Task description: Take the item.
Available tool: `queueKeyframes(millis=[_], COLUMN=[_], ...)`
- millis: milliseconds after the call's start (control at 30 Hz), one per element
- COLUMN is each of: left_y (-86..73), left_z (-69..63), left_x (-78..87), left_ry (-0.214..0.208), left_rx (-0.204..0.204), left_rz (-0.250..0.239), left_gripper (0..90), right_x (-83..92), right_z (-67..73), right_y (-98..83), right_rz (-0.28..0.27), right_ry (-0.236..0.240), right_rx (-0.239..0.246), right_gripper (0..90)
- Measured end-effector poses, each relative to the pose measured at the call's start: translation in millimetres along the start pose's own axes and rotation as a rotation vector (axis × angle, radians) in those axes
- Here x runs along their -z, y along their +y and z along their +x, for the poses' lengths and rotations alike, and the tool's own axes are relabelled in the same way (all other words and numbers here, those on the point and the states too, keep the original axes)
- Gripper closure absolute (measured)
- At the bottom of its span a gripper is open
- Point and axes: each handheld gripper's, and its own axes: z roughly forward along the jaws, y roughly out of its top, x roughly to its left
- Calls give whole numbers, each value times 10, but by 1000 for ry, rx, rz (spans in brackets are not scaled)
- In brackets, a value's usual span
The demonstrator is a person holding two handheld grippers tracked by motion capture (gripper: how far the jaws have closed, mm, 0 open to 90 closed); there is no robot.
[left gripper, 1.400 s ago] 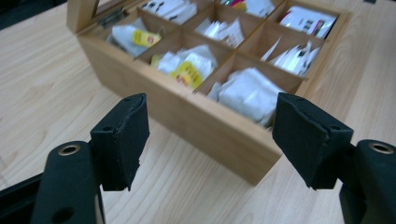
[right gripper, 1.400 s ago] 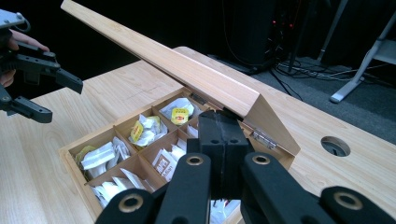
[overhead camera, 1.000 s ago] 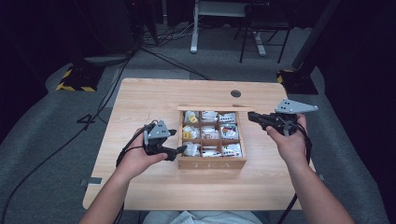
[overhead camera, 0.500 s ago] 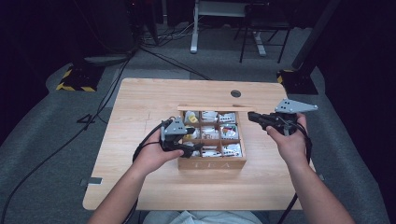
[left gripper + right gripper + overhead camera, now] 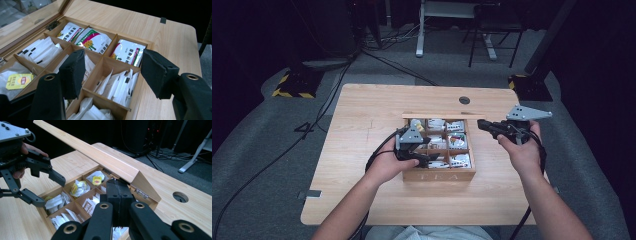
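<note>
**Left gripper over the tea box, right one shut at the lid**

You held your left gripper above the near left part of the wooden tea box, its jaws standing apart with nothing between them; they had just been closing a little. In the left gripper view the two black pads framed the dividers, with one compartment of white tea sachets showing in the gap, and neither pad touched a sachet or a wall.

The box sat in the middle of the table, a little toward your right side, with "TEA" on its front wall. Its lid stood raised at the far edge. The compartments held paper sachets: white ones in the near cells, red and green printed packets in the row farther along the left gripper view, and bags with yellow tags nearer the hinge side.

Your right gripper was at the box's far right corner, jaws pressed together with nothing seen between them. In the right gripper view its closed tips sat right at the lid's end; whether they touched it could not be told.
</note>
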Motion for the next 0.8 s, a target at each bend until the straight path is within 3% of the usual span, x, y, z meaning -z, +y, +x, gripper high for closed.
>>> queueKeyframes(millis=[333,567,667,700,800], left_y=[23,19,22,24,23], left_z=[-1,1,-7,-15,-22], left_x=[-129,-257,-284,-298,-347], left_ry=[-16,-60,-80,-81,-60], left_rx=[2,29,30,43,18], left_rz=[-9,-93,-86,-62,-33], left_gripper=[406,414,420,420,398], right_x=[-2,-2,-2,-2,-2], right_z=[-6,-13,-14,-15,-17], right_y=[6,6,5,4,-1], right_rz=[-1,-2,-2,-4,-6], right_ry=[2,7,8,9,12], right_rx=[2,-1,-3,-3,-8], right_gripper=[900,900,900,900,900])
